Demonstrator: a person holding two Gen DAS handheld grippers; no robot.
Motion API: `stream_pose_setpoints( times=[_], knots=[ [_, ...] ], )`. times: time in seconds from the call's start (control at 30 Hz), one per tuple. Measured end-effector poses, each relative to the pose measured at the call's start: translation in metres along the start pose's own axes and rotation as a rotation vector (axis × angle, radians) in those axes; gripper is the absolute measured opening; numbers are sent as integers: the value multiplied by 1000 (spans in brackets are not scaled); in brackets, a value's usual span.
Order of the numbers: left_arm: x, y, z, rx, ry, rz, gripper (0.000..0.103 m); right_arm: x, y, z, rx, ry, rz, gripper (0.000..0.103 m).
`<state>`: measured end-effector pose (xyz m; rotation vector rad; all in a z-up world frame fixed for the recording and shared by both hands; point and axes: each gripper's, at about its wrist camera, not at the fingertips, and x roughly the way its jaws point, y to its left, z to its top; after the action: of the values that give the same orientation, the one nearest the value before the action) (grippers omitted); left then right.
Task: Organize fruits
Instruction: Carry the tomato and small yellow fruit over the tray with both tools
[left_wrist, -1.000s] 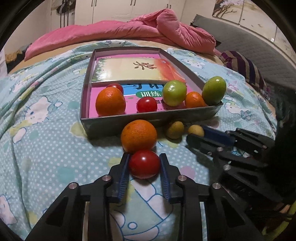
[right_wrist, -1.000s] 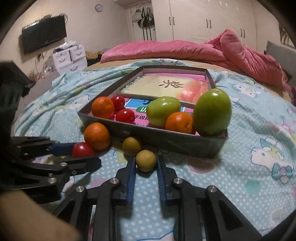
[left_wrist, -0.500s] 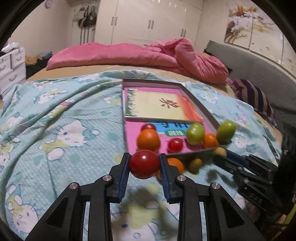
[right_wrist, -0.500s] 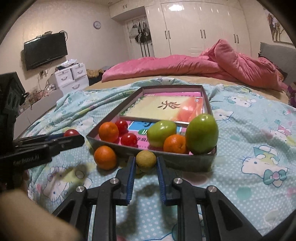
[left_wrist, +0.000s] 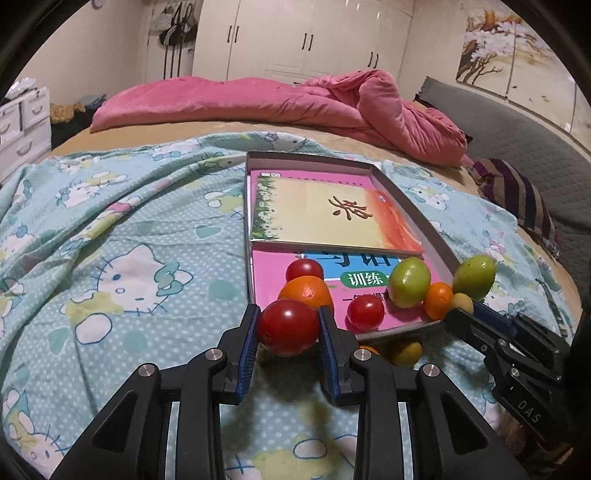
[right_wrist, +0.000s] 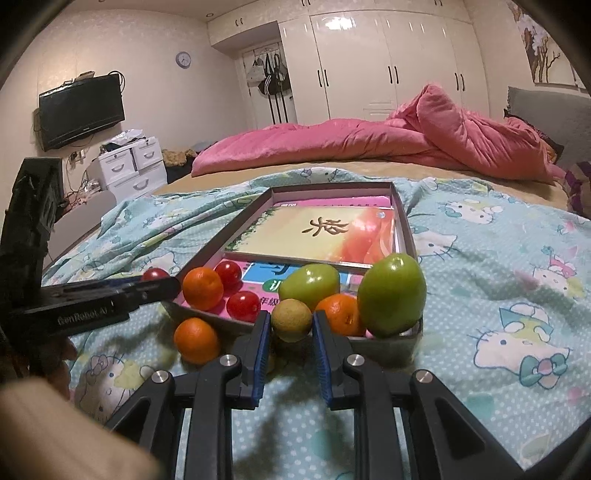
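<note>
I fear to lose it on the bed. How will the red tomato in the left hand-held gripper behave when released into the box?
The red tomato is round and glossy, so it will probably roll. The box has a rim, likely stopping it. It looks soft-skinned; gentle release seems wise.

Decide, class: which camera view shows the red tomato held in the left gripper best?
The left wrist view: the red tomato sits large between the left gripper pads. The right wrist view shows only its top behind that gripper's finger.
</note>
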<state>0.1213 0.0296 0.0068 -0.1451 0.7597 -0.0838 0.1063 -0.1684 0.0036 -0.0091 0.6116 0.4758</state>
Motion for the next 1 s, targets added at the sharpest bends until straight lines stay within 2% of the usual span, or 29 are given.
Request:
stream_pose_setpoints(
  times=[0.3, 0.5, 1.0],
  knots=[
    [4, -7, 1, 36, -12, 32, 32, 13, 9, 4, -47, 10, -27, 23],
    [12, -4, 2, 8, 21, -11, 34, 16, 10, 5, -51, 11, -48, 23],
    [13, -6, 1, 14, 22, -15, 34, 20, 15, 5, -78, 12, -80, 23]
  ],
)
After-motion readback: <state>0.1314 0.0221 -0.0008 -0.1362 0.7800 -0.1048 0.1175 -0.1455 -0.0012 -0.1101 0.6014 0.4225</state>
